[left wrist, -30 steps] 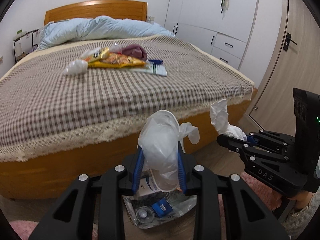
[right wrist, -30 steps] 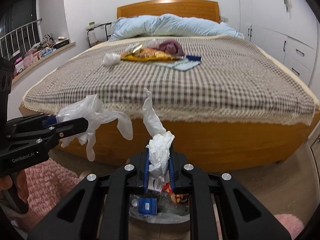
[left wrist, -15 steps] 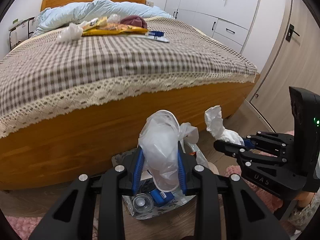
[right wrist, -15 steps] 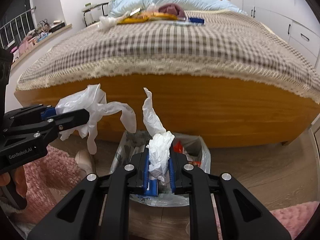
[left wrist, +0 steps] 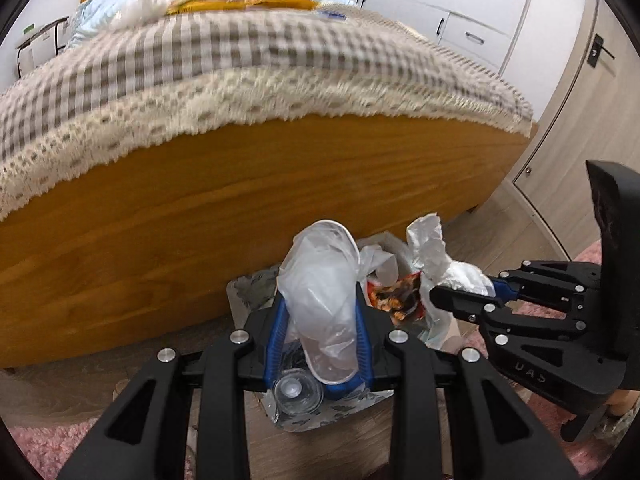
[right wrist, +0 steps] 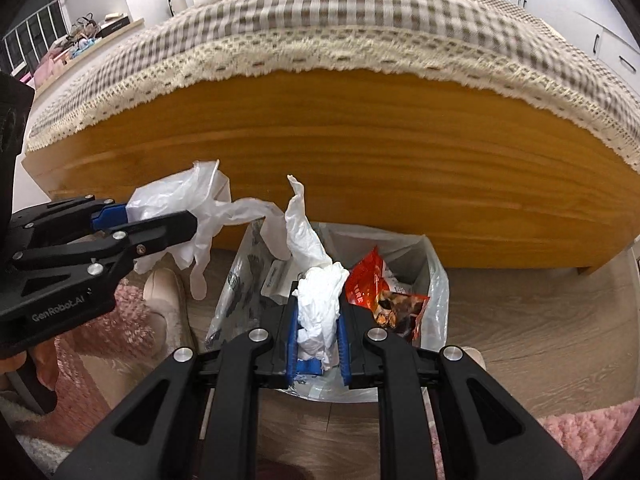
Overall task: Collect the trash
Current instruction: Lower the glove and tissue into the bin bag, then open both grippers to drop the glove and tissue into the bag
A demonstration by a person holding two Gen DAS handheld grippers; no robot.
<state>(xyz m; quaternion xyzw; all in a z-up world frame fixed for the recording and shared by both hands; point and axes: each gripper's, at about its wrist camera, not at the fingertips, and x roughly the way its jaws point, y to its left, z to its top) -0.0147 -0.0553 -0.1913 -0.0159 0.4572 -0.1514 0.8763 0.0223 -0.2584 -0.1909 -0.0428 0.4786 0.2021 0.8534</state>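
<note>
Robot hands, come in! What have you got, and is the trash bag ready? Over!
Left gripper shut on clear plastic glove. Right gripper shut on crumpled white tissue. Both over open trash bag by the bed. Nothing blocking.

A wooden bed (left wrist: 248,200) with a checked, lace-edged cover (left wrist: 240,64) fills the upper frame. White wardrobes (left wrist: 460,8) stand upper right, wood floor (right wrist: 540,320) below.

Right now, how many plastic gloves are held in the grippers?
2. One glove is in the left gripper, the other glove in the right gripper; both are above the trash bag.
</note>
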